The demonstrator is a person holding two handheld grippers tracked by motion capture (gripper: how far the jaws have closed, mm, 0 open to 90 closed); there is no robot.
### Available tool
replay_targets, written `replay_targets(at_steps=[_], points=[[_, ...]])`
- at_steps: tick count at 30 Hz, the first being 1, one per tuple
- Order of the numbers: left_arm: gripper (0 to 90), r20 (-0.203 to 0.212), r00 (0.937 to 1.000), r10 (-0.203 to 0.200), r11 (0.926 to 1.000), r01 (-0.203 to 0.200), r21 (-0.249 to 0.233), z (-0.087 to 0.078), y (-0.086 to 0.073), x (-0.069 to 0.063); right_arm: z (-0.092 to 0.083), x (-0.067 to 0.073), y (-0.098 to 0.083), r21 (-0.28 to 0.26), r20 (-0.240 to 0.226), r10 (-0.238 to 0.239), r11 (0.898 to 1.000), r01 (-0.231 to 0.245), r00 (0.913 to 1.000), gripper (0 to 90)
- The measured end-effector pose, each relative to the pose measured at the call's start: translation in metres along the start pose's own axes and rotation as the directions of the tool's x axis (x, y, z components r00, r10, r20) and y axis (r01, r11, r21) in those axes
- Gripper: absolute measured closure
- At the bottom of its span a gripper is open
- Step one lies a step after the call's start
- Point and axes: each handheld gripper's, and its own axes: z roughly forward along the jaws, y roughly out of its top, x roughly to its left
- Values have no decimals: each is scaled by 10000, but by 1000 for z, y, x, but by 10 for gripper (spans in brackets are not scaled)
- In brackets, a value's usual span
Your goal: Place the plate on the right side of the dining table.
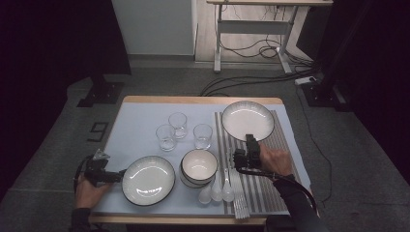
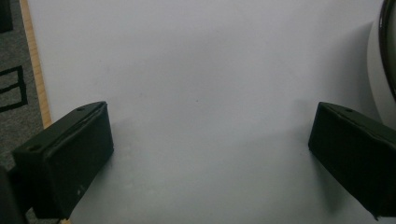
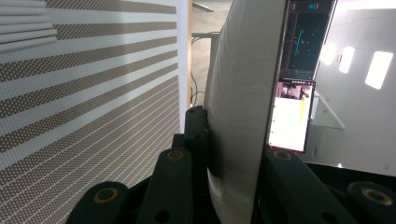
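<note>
The right gripper [image 1: 251, 138] is clamped on the near rim of the far plate [image 1: 247, 119], a white plate with a dark edge. This plate sits over the far end of the striped mat [image 1: 270, 193] at the right side of the table [image 1: 203, 100]. In the right gripper view the plate [image 3: 243, 93] stands edge-on between the two black jaws, which press on both of its faces. The mat [image 3: 88, 93] fills the left of that view with brown dotted stripes on white. Behind the plate a screen [image 3: 292, 116] shows a bright window; its contents are too small to read.

The left gripper [image 1: 118, 175] rests at the near left of the table, just beside the near plate [image 1: 148, 180]. Its jaws stand wide apart with nothing between them. In the left gripper view the pale blue cloth [image 2: 196, 93] lies between the jaws, and the rim of the near plate [image 2: 385, 56] enters at the right edge.

A bowl [image 1: 198, 167] stands right of the near plate. Three white spoons [image 1: 216, 189] lie beside it at the edge of the mat, with chopsticks [image 1: 240, 200] on the mat next to them. Three glasses [image 1: 178, 124] stand in a cluster toward the far side of the cloth.

A black mark [image 1: 98, 131] on the floor left of the table resembles the figure 9. No other writing or label can be read.
</note>
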Motion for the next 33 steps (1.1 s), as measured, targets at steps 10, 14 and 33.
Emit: replay_targets(at_steps=[10,14,33], points=[[0,2,10000,7,10000,-7,8,0,0,0,9,16,-8,176,-147,-68,9998,71,9999,785],[0,2,10000,7,10000,-7,8,0,0,0,12,23,-12,280,-248,-36,9996,43,9997,784],[0,2,10000,13,10000,-13,10,0,0,0,22,59,-17,442,-682,-50,9990,80,9977,784]])
